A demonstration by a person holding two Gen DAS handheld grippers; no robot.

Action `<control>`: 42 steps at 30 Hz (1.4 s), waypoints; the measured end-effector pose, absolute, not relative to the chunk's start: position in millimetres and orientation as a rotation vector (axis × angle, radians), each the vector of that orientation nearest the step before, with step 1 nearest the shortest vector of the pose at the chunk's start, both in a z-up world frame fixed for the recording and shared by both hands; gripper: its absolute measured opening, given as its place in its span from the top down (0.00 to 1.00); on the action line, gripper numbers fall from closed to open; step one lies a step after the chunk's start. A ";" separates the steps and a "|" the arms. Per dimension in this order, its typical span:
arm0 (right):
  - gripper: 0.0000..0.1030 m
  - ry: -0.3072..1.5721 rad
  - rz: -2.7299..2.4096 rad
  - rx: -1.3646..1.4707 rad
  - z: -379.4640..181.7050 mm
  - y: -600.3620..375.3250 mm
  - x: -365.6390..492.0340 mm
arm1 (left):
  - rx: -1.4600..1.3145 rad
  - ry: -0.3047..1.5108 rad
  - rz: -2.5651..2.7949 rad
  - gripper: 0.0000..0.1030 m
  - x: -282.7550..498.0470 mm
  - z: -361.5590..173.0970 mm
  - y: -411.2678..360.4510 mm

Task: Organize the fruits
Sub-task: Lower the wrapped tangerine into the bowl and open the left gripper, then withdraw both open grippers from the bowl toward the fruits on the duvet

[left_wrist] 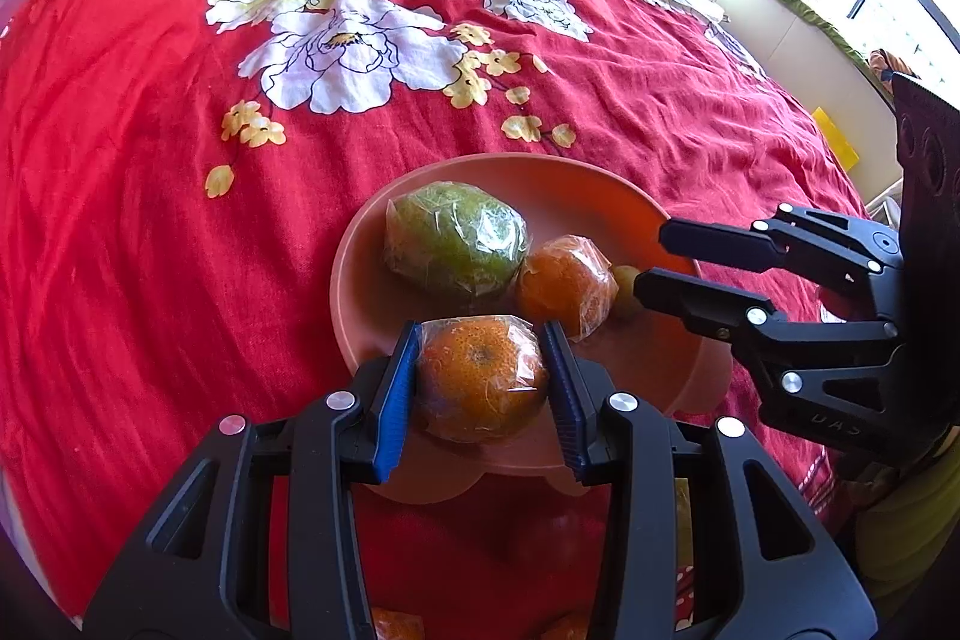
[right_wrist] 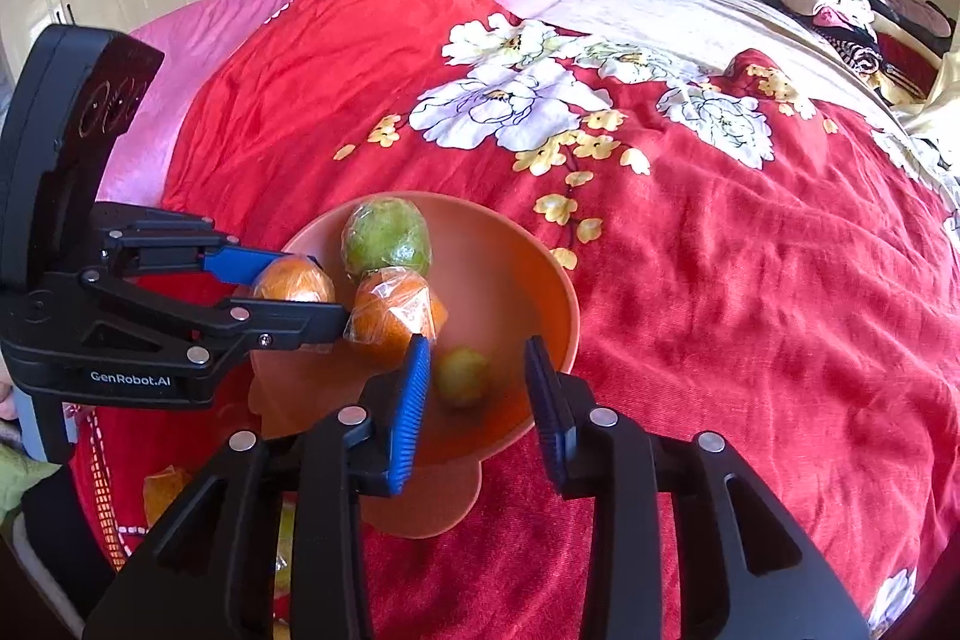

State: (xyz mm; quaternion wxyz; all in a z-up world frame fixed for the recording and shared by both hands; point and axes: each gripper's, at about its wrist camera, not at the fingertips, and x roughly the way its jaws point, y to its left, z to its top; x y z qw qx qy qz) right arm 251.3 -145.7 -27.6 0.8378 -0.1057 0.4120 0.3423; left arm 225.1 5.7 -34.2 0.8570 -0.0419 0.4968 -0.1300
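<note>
A wrapped orange (left_wrist: 480,379) is gripped by the left gripper (left_wrist: 483,388) over the bowl's (left_wrist: 606,193) near rim; the right gripper (right_wrist: 477,394) is held open, empty, apparently above a small green fruit (right_wrist: 461,375).

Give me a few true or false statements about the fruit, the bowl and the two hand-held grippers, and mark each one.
1. The left hand-held gripper is shut on a wrapped orange. True.
2. The right hand-held gripper is holding the small green fruit. False: its fingers are open and empty, and the fruit lies in the bowl beyond them.
3. The large green fruit is wrapped in clear plastic. True.
4. The bowl stands on a wooden table. False: it stands on a red floral bedspread.
5. A second wrapped orange lies in the bowl beside the green fruit. True.
6. The bowl is blue. False: it is orange-pink.
</note>
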 end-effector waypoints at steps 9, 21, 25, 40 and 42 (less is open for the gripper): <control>0.61 0.855 0.705 -0.217 -20.6 -149.3 248.2 | -0.086 1.044 -0.273 0.69 224.2 -34.0 4.6; 0.53 0.837 0.685 -0.205 -13.1 -154.2 245.3 | -0.090 1.019 -0.254 0.59 220.9 -21.6 8.4; 0.50 0.825 0.681 -0.205 -8.5 -155.0 243.1 | -0.096 1.009 -0.244 0.55 218.3 -16.1 11.0; 0.34 0.787 0.673 -0.194 7.5 -157.4 231.1 | -0.099 0.965 -0.200 0.32 203.8 3.7 16.4; 0.33 0.781 0.672 -0.191 10.6 -158.0 229.2 | -0.102 0.955 -0.195 0.30 200.5 8.8 17.6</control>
